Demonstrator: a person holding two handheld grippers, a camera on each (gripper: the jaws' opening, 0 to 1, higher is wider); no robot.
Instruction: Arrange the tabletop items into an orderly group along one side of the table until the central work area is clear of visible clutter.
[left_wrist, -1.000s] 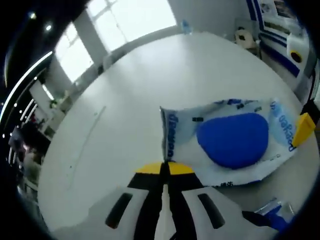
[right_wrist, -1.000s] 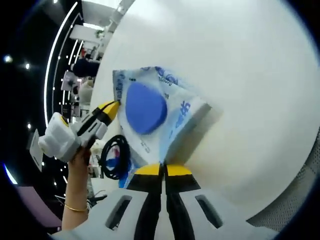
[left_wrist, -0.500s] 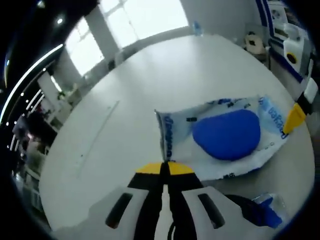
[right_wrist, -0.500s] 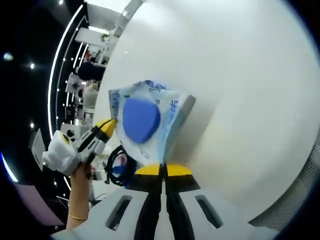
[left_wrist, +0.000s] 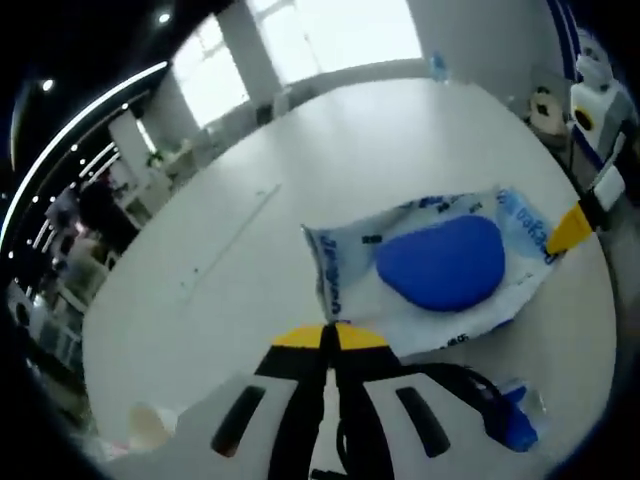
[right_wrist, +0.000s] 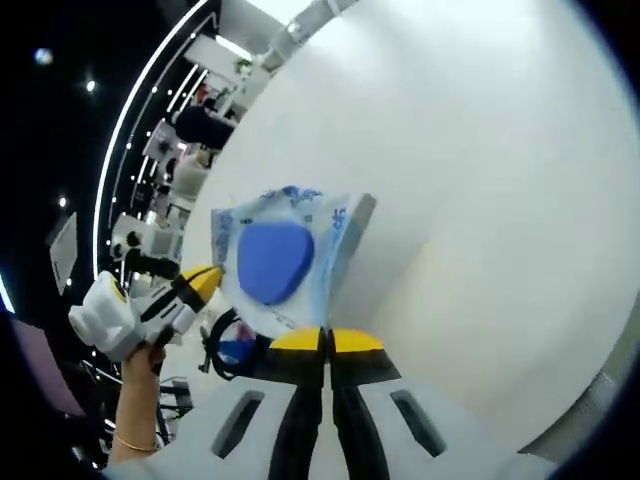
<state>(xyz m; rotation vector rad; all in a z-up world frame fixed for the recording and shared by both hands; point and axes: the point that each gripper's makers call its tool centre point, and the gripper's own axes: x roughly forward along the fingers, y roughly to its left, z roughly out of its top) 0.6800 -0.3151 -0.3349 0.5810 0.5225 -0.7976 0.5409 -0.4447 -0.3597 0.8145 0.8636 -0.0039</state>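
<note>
Two grippers, left (left_wrist: 328, 338) and right (right_wrist: 325, 342), each pinch an edge of one bag (left_wrist: 430, 275) holding a blue pad (left_wrist: 440, 262), above the white table (left_wrist: 300, 180); its blue print is unreadable.

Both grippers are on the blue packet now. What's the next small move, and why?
Probably carry the packet a little further toward the table edge and set it down by the black cable. The left gripper and the right gripper each look shut on an opposite edge of it, so it hangs between them, while the cable and a blue item already lie at that side.
</note>
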